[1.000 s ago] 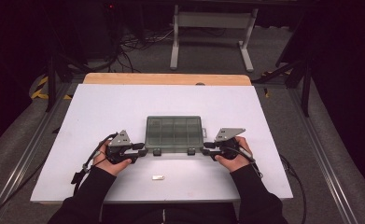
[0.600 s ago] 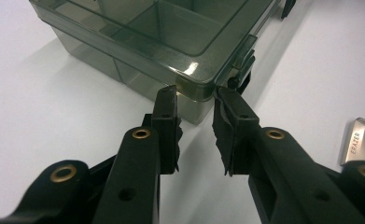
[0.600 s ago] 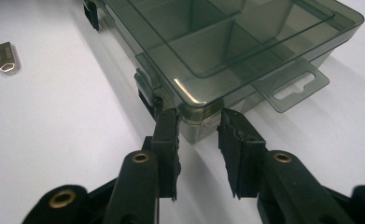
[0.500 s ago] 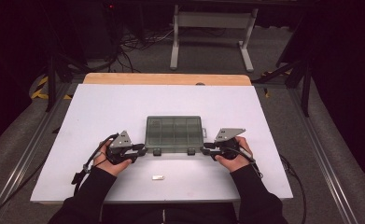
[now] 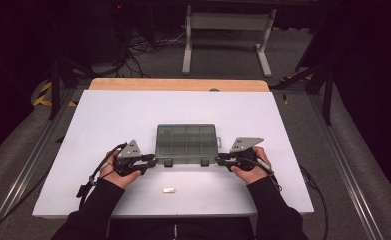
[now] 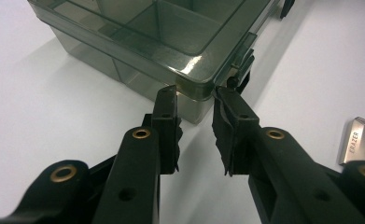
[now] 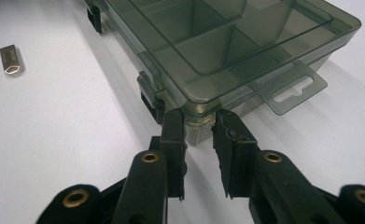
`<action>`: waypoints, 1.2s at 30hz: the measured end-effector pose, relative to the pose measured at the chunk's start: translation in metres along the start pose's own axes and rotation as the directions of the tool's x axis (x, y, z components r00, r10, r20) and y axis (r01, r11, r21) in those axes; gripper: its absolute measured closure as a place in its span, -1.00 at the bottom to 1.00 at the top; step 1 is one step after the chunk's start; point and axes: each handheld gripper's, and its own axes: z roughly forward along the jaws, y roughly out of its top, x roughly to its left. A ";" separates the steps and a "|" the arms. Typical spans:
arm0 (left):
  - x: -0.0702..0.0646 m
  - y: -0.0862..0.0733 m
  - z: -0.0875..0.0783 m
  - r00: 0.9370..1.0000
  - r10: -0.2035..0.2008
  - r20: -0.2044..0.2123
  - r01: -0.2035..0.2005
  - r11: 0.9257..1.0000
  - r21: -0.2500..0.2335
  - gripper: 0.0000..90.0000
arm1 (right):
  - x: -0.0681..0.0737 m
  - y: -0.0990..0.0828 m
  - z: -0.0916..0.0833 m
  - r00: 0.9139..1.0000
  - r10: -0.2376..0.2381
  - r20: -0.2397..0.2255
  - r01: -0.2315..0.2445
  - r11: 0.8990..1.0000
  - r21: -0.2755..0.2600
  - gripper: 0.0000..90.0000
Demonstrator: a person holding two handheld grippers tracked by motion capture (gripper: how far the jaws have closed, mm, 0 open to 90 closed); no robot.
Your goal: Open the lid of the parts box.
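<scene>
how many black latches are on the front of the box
2. One latch sits toward the left of the box's near edge, beside the left gripper; the other latch sits toward the right, nearer the right gripper.

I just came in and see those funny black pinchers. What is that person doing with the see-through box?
A person holds a gripper in each hand at a white table. The left gripper and the right gripper each sit at a near corner of the smoky plastic box, one on each side. Their jaws have just been closing around those corners. The box lies flat, lid shut. A small silver piece lies nearby, untouched.
</scene>
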 end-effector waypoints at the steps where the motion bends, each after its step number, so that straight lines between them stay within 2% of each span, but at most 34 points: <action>1: 0.000 0.000 0.000 1.000 0.000 0.000 0.000 1.000 -0.001 0.58 | 0.000 0.000 0.000 1.000 0.002 0.000 -0.002 1.000 0.000 0.65; 17: 0.001 0.000 -0.002 1.000 -0.009 0.005 0.009 1.000 -0.015 0.57 | -0.001 0.000 -0.003 1.000 0.017 -0.011 -0.017 1.000 -0.022 0.71; 20: 0.001 0.000 -0.001 1.000 -0.005 0.014 0.005 1.000 -0.021 0.58 | -0.001 0.001 -0.004 0.999 0.022 -0.026 -0.023 0.998 -0.051 0.75; 22: 0.001 0.001 -0.002 1.000 -0.006 0.003 0.006 1.000 -0.024 0.59 | 0.000 0.002 -0.006 0.999 0.024 -0.031 -0.026 0.997 -0.066 0.76; 23: 0.002 0.001 -0.004 1.000 -0.008 -0.003 0.008 0.999 -0.033 0.67 | -0.001 0.004 -0.007 1.000 0.018 -0.022 -0.020 0.997 -0.071 0.78; 26: 0.003 0.001 -0.008 1.000 -0.019 0.006 0.019 0.998 -0.056 0.73 | -0.001 0.005 -0.008 1.000 0.018 -0.018 -0.019 0.997 -0.078 0.80; 27: 0.002 0.002 -0.011 1.000 -0.021 0.005 0.021 0.997 -0.071 0.83 | -0.001 0.007 -0.009 1.000 0.017 -0.014 -0.018 0.996 -0.083 0.81; 29: 0.003 0.002 -0.013 1.000 -0.023 0.006 0.024 0.996 -0.082 0.87 | -0.001 0.007 -0.009 1.000 0.016 -0.013 -0.017 0.996 -0.086 0.81; 31: 0.002 0.003 -0.016 0.999 -0.036 0.025 0.038 0.994 -0.106 0.98 | -0.002 0.010 -0.011 1.000 0.013 -0.011 -0.015 0.996 -0.094 0.82; 36: 0.002 0.006 -0.014 0.998 -0.040 0.046 0.044 0.994 -0.099 1.00 | -0.004 0.016 -0.012 1.000 0.012 -0.009 -0.013 0.994 -0.106 0.84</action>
